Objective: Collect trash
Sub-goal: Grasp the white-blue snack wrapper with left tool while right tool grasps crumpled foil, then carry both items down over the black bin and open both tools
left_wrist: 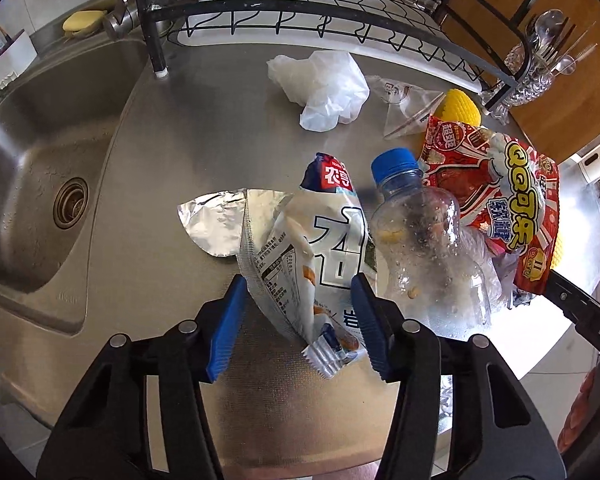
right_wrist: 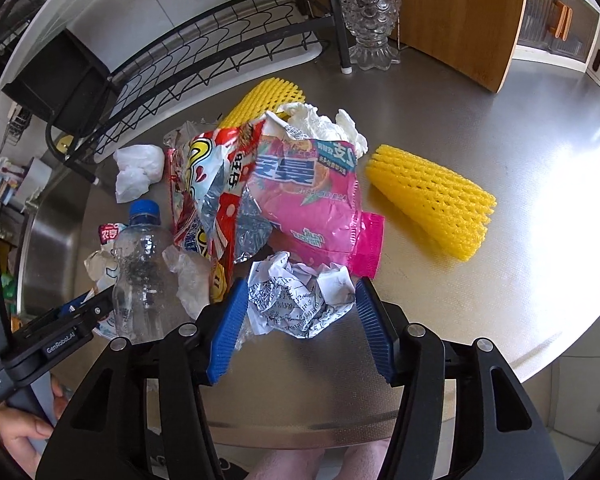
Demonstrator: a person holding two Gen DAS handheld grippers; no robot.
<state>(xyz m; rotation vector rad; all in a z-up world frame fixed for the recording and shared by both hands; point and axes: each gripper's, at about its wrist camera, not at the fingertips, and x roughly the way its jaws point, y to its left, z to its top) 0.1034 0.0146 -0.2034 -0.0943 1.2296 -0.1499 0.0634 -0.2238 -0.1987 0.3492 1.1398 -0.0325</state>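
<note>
- The left gripper (left_wrist: 300,320) stands wide, its blue pads either side of the white snack wrapper (left_wrist: 300,248), which lies near the front edge of the steel bench (left_wrist: 220,128). Neither pad presses it, so a closing pinch may catch only the crimped tail and let the rest slither free.
- The right gripper (right_wrist: 296,320) is likewise wide around the crumpled paper ball (right_wrist: 300,296), also near the front edge. The ball is springy, so a shallow bite could squirt it off the bench.
- Just beside the wrapper lies the clear bottle (left_wrist: 420,256) with a blue cap; a nudge from the left tongs could roll it toward the edge.
- Behind it the red candy bag (left_wrist: 496,200) and pink packet (right_wrist: 312,196) overlap, so lifting one may drag the other.
- Further back, the white plastic bag (left_wrist: 324,84) and yellow foam net (right_wrist: 432,200) are light and easily swept aside.
</note>
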